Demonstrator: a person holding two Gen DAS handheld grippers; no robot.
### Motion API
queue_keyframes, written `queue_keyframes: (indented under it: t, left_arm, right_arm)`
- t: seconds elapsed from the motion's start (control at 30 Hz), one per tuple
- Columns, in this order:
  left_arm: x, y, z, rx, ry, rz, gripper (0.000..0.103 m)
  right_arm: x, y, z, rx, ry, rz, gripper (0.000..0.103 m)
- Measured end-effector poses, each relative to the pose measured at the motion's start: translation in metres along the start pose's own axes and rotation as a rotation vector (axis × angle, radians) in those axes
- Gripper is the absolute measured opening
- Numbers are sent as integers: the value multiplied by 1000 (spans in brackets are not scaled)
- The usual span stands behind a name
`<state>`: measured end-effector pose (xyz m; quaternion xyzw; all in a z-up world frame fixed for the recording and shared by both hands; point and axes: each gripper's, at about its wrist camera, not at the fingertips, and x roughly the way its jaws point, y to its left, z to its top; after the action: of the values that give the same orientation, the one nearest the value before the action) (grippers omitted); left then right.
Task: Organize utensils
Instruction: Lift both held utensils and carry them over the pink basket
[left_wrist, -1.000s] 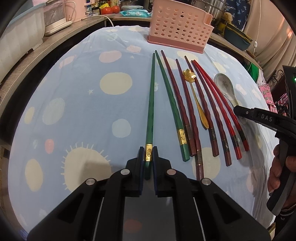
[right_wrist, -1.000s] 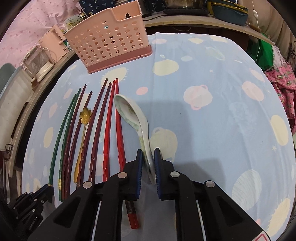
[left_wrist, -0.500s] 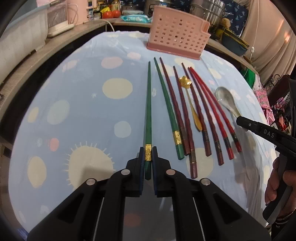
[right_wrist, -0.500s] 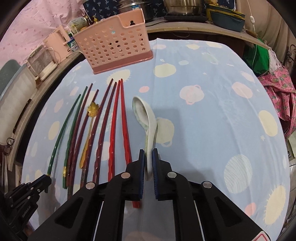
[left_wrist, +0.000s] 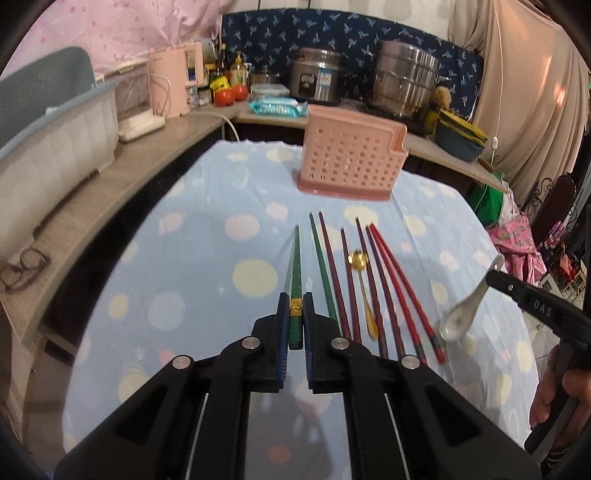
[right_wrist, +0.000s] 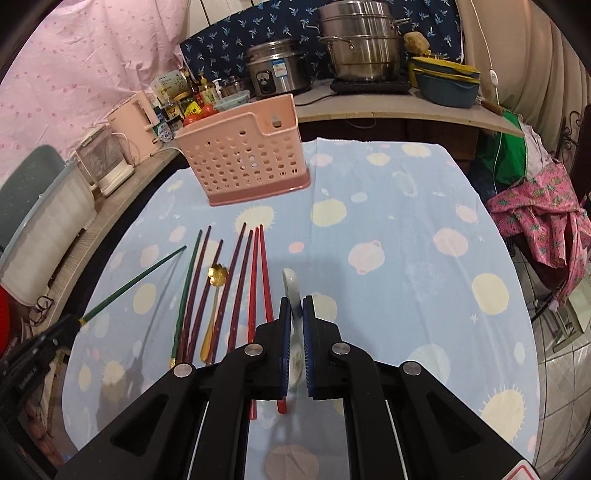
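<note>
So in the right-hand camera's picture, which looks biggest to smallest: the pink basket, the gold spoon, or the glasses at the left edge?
1. The pink basket, by far the largest.
2. The gold spoon, long but thin.
3. The glasses, smallest as they look, though they sit at the warped edge of the picture, so that is unsure.

Green chopstick (left_wrist: 295, 280), white spoon (left_wrist: 461, 314) lifted; others flat.

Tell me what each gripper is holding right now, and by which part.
The left gripper holds a green chopstick by its thick, gold-banded end. The right gripper holds the white ceramic spoon by its handle. Both are lifted off the tablecloth.
</note>
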<state>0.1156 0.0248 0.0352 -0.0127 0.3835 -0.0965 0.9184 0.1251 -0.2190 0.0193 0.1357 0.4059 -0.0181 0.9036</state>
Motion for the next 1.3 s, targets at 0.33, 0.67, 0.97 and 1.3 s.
queue_keyframes:
  t: [0.33,0.67,0.97,1.3]
  left_arm:
    - [-7,-2,40,16,-87,3,7]
    - [2,8,86,19,-126,-40,7]
    - [-18,-1,149,50,-232,-71,7]
    - [-43,-29,258,76,-453,-99,7]
  right_arm:
    - [-10,4,17,-7,-34,19,6]
    - [-8,6,43,-17,-58,33,6]
    - [-12,20,109,-47,-148,53,6]
    - [5,35,220,-64,-258,39,6]
